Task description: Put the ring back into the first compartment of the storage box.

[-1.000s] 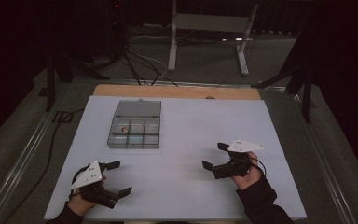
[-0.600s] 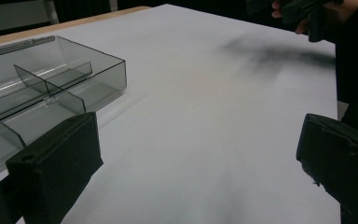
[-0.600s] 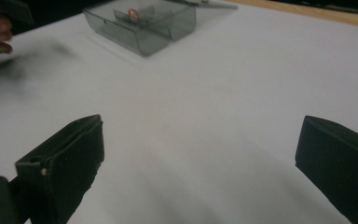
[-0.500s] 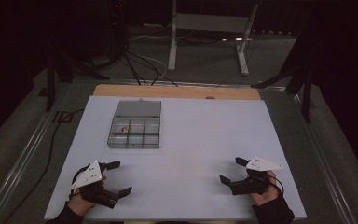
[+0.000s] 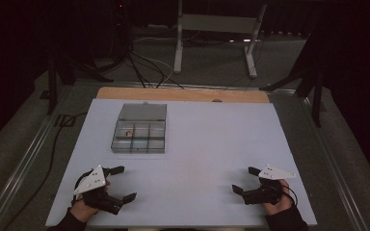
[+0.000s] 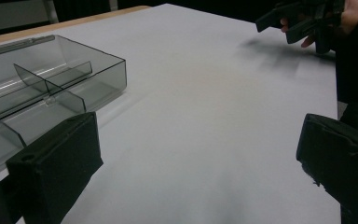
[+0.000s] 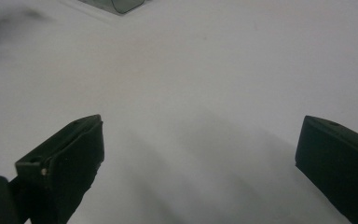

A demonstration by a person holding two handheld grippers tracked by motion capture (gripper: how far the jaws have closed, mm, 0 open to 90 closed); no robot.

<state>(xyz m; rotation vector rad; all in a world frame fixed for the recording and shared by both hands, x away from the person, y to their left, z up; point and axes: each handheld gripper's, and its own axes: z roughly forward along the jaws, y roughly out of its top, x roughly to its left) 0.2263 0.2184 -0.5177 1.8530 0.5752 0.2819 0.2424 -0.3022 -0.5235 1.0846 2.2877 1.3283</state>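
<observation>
- High view: the left hand-held gripper (image 5: 120,183) and the right hand-held gripper (image 5: 244,179) sit wide open and empty near the bench's (image 5: 212,139) front edge; the compartment box (image 5: 139,129) lies well beyond the left one.
- Left gripper view: jaws spread wide, holding nothing; the box is just beyond its left jaw.
- Right gripper view: jaws wide apart over bare bench.

Count: one clear smoky-grey plastic compartment box (image 5: 139,134) far left on the white tabletop (image 5: 212,144), one small reddish item (image 5: 129,131) inside it, two black hand-held tools: left tool (image 5: 121,183), right tool (image 5: 244,179).
</observation>
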